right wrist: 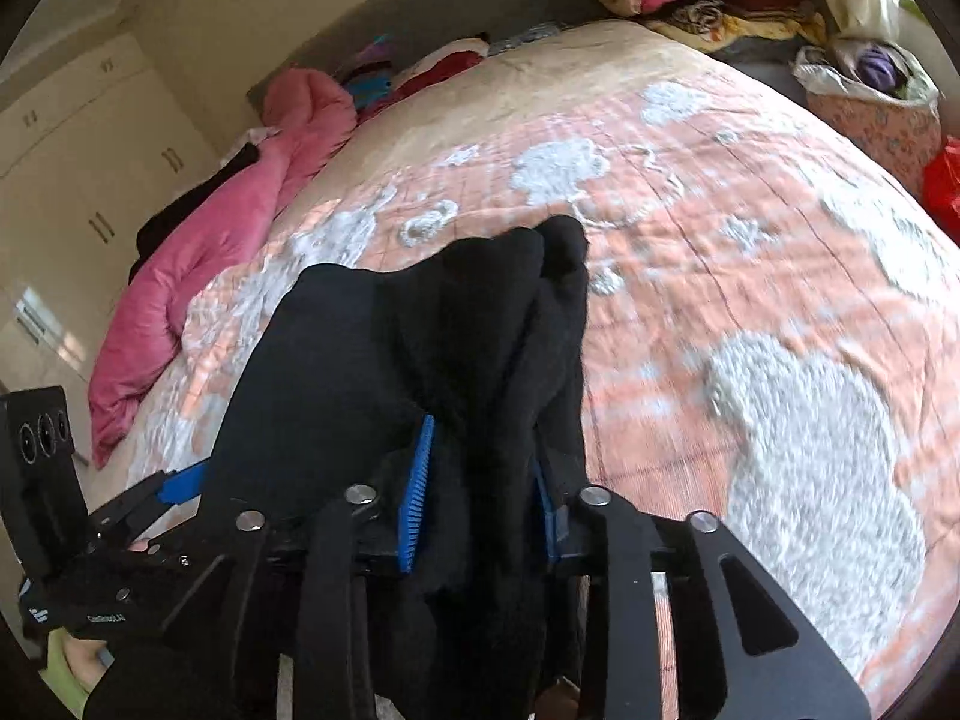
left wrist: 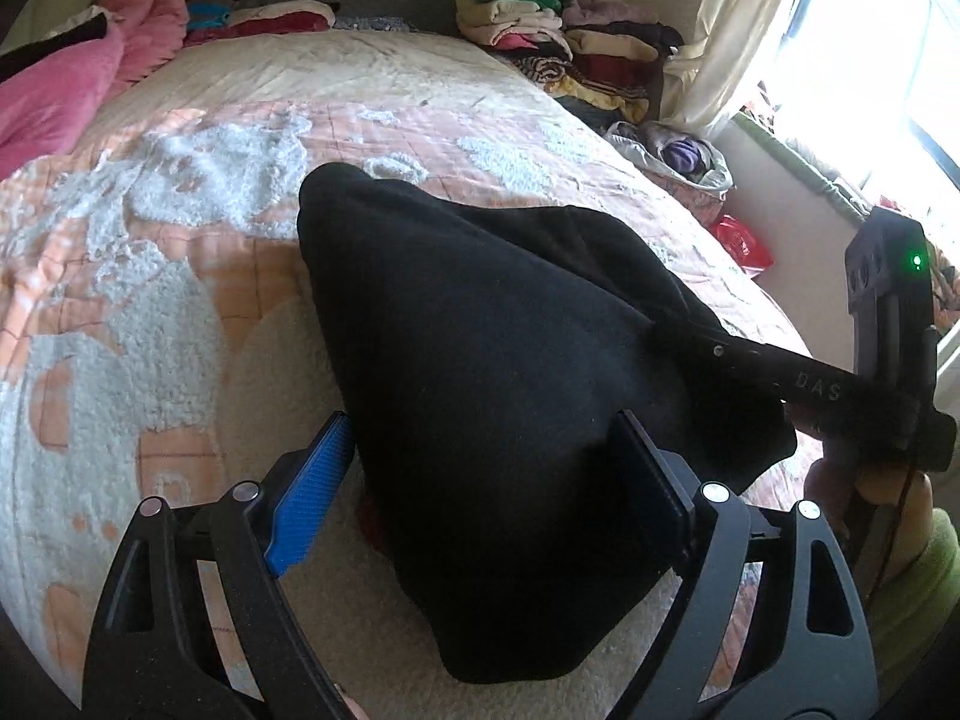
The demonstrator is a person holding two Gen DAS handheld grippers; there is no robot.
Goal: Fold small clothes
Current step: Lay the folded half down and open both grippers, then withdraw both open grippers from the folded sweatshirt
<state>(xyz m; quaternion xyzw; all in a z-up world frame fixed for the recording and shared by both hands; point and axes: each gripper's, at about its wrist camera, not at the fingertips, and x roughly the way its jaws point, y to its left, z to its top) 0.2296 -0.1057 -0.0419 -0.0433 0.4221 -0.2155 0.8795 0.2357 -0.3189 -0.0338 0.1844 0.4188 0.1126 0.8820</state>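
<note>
A black garment (left wrist: 492,396) is held up over the bed, bunched and draped. My left gripper (left wrist: 480,480) is open, its blue-padded fingers (left wrist: 312,492) standing either side of the cloth's lower part without pinching it. My right gripper (right wrist: 480,492) is shut on a fold of the same black garment (right wrist: 432,348), which hangs over and between its blue pads. The right gripper also shows in the left wrist view (left wrist: 780,378), gripping the garment's right edge. The left gripper shows at the lower left of the right wrist view (right wrist: 180,489).
The bed has a peach and white quilt (left wrist: 210,228). A pink blanket (left wrist: 72,90) lies at its far left. Stacks of folded clothes (left wrist: 570,42) stand at the far right by a curtain and window. A basket of clothes (right wrist: 870,102) sits beside the bed.
</note>
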